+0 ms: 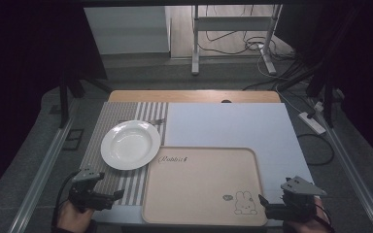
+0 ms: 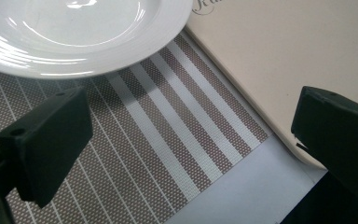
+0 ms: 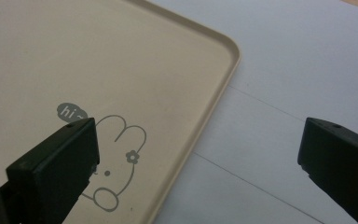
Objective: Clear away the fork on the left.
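Two empty grippers, left gripper [image 1: 118, 195] jaws wide near plate [image 1: 130, 144], right gripper [image 1: 262, 201] beside tray [image 1: 201, 213].

tray [image 1: 204, 187]: script word at far-left corner, unreadable | speech bubble [image 3: 71, 111] by rabbit drawing: "hi"

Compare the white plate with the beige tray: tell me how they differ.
The plate is round, glossy and white; the tray is squarish with rounded corners, matte and beige. The plate is plain, while the tray bears a rabbit drawing and lettering. The plate sits on the striped placemat, the tray beside it, nearer the person, and the tray is clearly larger. Both are empty, and neither claw touches them.
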Demonstrator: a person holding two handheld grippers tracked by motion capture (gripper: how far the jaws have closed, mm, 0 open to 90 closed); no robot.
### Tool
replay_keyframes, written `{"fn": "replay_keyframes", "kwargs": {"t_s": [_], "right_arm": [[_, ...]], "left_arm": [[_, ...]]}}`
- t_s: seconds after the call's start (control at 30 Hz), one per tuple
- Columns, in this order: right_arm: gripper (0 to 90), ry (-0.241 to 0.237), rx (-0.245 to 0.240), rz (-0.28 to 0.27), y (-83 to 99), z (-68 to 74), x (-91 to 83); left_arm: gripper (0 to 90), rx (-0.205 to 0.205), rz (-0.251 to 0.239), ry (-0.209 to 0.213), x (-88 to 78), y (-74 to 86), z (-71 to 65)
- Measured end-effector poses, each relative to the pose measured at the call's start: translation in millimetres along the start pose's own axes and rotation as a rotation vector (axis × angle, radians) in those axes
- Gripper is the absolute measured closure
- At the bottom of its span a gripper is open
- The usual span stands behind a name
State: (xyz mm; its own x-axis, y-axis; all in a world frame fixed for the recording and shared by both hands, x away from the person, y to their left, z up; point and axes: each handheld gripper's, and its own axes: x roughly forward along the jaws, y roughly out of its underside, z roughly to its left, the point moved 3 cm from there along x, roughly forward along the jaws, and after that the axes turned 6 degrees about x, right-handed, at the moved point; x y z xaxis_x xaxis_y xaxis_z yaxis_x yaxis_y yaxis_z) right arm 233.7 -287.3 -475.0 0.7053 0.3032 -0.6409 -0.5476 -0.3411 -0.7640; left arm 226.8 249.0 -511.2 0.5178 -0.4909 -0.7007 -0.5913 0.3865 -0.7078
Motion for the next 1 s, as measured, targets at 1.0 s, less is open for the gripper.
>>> {"fn": "replay_keyframes", "kwargs": {"t_s": [1.0], "right_arm": [[0.0, 0.002, -0.035, 0.016, 0.3, 3.0, 1.6]], "left_arm": [[0.0, 0.002, 0.006, 0.022, 29.2, -25.1, 21.4]]}}
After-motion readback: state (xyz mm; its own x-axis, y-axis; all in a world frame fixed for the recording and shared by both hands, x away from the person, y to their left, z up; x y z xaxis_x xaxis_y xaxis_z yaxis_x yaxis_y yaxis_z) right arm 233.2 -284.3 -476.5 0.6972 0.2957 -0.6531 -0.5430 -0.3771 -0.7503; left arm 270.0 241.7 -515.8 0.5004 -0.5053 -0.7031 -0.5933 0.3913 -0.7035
